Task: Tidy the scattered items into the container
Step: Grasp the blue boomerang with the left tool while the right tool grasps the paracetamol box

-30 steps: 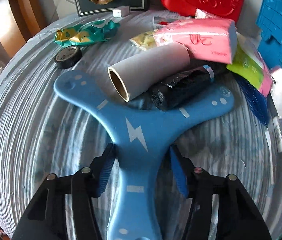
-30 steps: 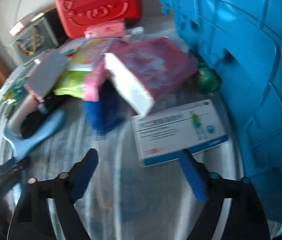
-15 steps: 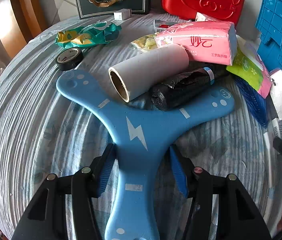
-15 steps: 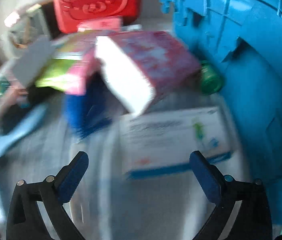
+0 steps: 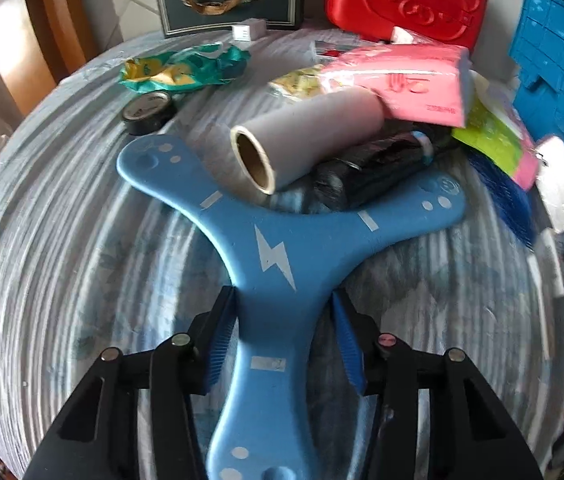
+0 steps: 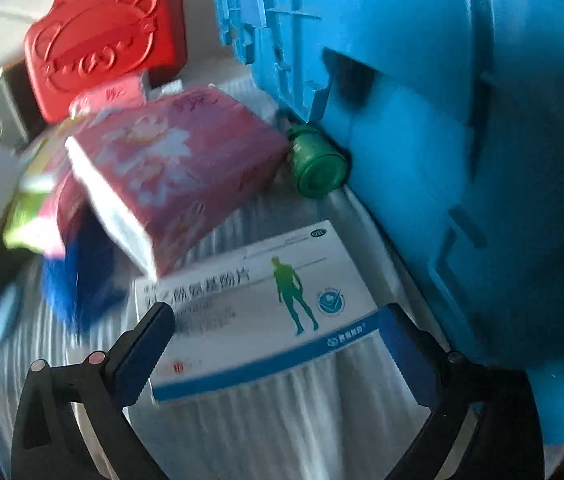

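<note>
Closed in further over the last second, the left gripper (image 5: 284, 330) is now seen with its jaws set against both edges of the blue boomerang (image 5: 278, 256), whose near arm is pinched between the pads while it lies on the striped cloth (image 5: 62, 240). Opened to full width in the same second and brought closer, the right gripper (image 6: 278, 344) is held empty, its jaws straddling the white medicine box (image 6: 258, 312). Beyond the left gripper, a cardboard roll (image 5: 306, 140) and a black bundle (image 5: 378, 168) are rested across the boomerang. Just right of the right gripper, the blue container (image 6: 462, 160) is seen. Every visible item is judged yet to be tidied.
</note>
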{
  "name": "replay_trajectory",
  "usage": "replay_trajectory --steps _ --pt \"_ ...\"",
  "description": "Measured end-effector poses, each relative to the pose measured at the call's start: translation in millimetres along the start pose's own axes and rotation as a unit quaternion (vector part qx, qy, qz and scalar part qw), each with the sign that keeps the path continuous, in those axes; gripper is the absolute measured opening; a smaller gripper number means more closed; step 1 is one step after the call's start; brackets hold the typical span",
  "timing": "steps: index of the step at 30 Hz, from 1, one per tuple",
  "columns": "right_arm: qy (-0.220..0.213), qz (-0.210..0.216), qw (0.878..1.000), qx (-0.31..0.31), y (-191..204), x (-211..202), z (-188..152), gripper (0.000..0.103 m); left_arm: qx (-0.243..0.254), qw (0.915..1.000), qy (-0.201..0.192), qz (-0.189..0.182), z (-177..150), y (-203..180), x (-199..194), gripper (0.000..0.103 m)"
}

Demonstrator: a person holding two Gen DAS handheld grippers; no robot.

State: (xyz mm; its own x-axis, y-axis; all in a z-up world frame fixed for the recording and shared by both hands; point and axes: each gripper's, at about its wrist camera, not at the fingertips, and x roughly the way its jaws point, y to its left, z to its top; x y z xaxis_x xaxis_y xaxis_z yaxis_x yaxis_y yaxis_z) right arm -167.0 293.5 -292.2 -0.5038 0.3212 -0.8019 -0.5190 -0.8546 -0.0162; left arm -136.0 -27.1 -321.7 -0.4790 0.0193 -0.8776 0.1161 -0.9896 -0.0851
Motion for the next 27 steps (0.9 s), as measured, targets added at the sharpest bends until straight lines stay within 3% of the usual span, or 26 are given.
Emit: replay_trajectory --steps 2,3,5,8,9,11,17,21,23,27 --pt "-0.003 0.032 0.999 -0.021 9 -1 -4 0.103 0.007 0.9998 -0.014 -0.012 -2 -6 -7 0.047" --pt "-0.002 0.068 0.997 -0.049 19 -7 -8 0.103 0.011 0.9996 -0.022 -0.012 -2 -10 -10 0.047" --pt "0.014 0.150 0.981 -0.120 53 -26 -28 0.103 0.017 0.9994 -0.031 -0.004 0 -15 -13 0.047" --pt "0.032 0.206 0.969 -0.130 67 -51 -49 0.103 0.009 0.9996 -0.027 -0.001 4 -10 -11 0.047" --pt "0.023 0.190 0.974 -0.123 64 -55 -49 0.103 0.007 0.9996 -0.025 0.002 4 -6 -10 0.047" --pt "-0.020 0.108 0.989 -0.101 44 -59 -42 0.103 0.003 0.9997 -0.021 0.006 2 0 -9 0.047" --pt "-0.010 -0.002 1.000 -0.008 2 -30 -29 0.103 -0.002 0.9998 -0.021 0.003 -2 3 -6 0.047" --pt "-0.010 0.018 0.999 0.038 -2 -21 -30 0.103 0.008 0.9996 -0.027 -0.004 2 -6 -5 0.047" --pt "0.001 0.053 0.997 0.059 -2 -14 -26 0.103 0.011 0.9996 -0.027 -0.006 6 -11 -2 0.047" --pt "-0.003 0.077 0.997 0.021 5 -1 -8 0.103 0.001 0.9997 -0.022 -0.010 13 -11 6 0.046"
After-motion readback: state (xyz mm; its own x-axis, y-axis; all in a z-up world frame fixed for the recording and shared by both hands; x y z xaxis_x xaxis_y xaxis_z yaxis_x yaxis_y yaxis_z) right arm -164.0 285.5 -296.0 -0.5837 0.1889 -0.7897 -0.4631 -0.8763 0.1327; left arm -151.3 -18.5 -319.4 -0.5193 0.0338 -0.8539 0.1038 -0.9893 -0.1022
